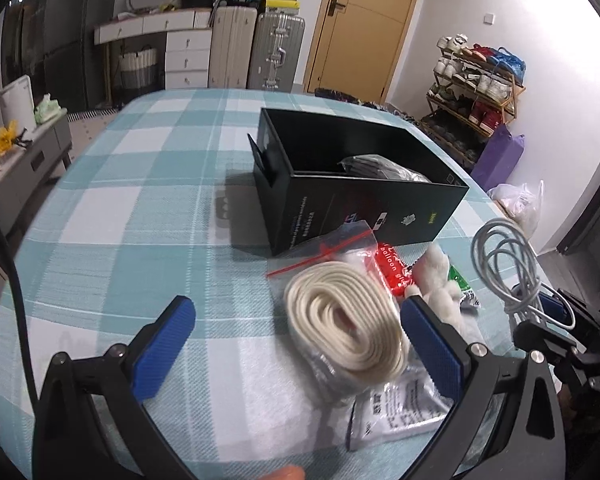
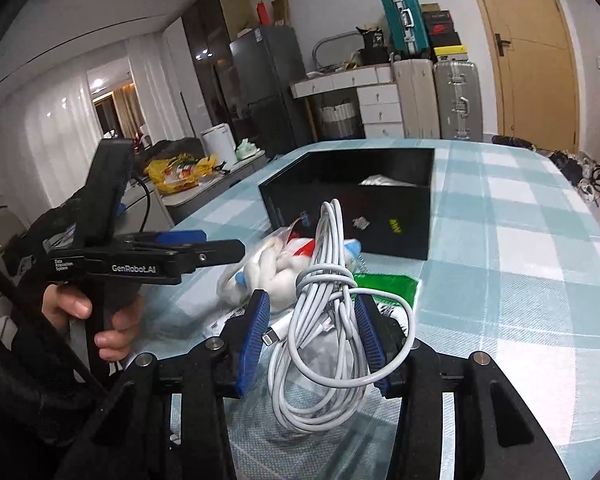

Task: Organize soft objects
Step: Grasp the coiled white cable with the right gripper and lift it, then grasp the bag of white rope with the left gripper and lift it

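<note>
The left claw (image 1: 296, 344) hangs low over the checked tabletop (image 1: 140, 208), its blue pads (image 1: 162, 350) spread wide and gripping nothing. Between them, nearer the right pad, lies a coil of cream cord (image 1: 346, 320) in a clear zip bag (image 1: 340, 246) with a red seal strip. The bag rests on a pile of soft things: a white printed pouch (image 1: 396, 408) under its near end, a red packet (image 1: 392, 272) and a white plush (image 1: 436, 284) just beyond the right pad, and a green-and-white wrapper (image 1: 462, 286) past the plush.

Behind the pile stands an open black box (image 1: 364, 212), its near wall just behind the bag. A grey wrapped bundle (image 1: 384, 168) lies inside, toward the box's right end.

Further right, the right claw (image 2: 312, 340) is clenched on a bundle of white cable (image 2: 324, 304), held up above the tabletop with the loops standing tall between its pads (image 2: 254, 340). A loose end with a plug (image 2: 269, 338) hangs by the left pad, and one loop curls out past the right pad. In the right wrist view the plush (image 2: 276, 276) and the wrapper (image 2: 384, 284) lie beyond the cable, with the box (image 2: 352, 208) behind them. At the left of that view a hand (image 2: 84, 316) holds the left claw's grip.
</note>
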